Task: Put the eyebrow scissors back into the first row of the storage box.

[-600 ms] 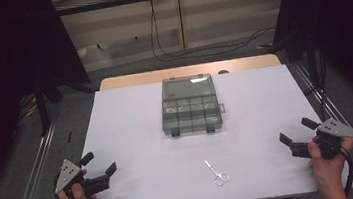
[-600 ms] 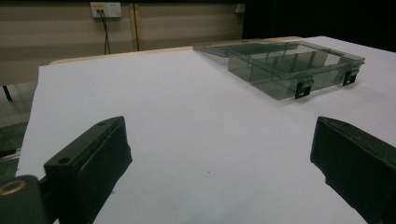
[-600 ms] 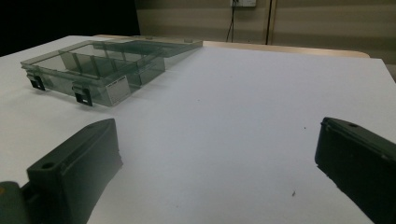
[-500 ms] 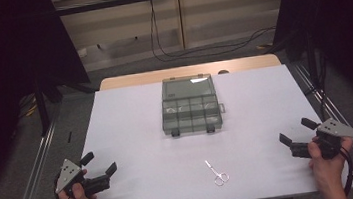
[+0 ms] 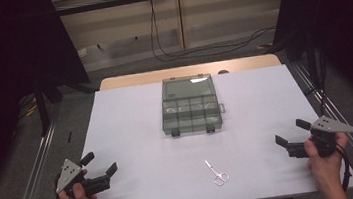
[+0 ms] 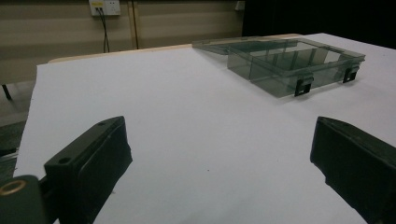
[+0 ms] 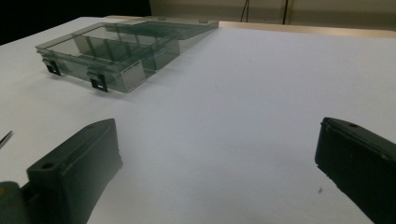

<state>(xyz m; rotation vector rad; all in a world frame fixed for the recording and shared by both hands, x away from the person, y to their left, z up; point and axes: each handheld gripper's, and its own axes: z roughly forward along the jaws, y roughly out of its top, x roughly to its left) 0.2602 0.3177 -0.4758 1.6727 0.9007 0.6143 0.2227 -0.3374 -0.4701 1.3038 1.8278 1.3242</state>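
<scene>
A clear grey compartment box (image 5: 189, 105) lies open at the middle of the white table, its lid folded back toward the far side; it appears at the upper right in the left gripper view (image 6: 285, 58) and at the upper left in the right gripper view (image 7: 116, 51). Small silver scissors (image 5: 216, 173) lie near the front edge. My left gripper (image 5: 100, 163) rests at the front left corner, open and holding nothing. My right gripper (image 5: 293, 131) hovers at the front right, also open with nothing between its jaws.
The white table (image 5: 132, 129) sits between metal rails (image 5: 32, 176) on both sides. A bare wooden strip (image 5: 127, 80) runs along the far edge. Cables (image 5: 167, 35) hang down the back wall. Dark curtains flank the scene.
</scene>
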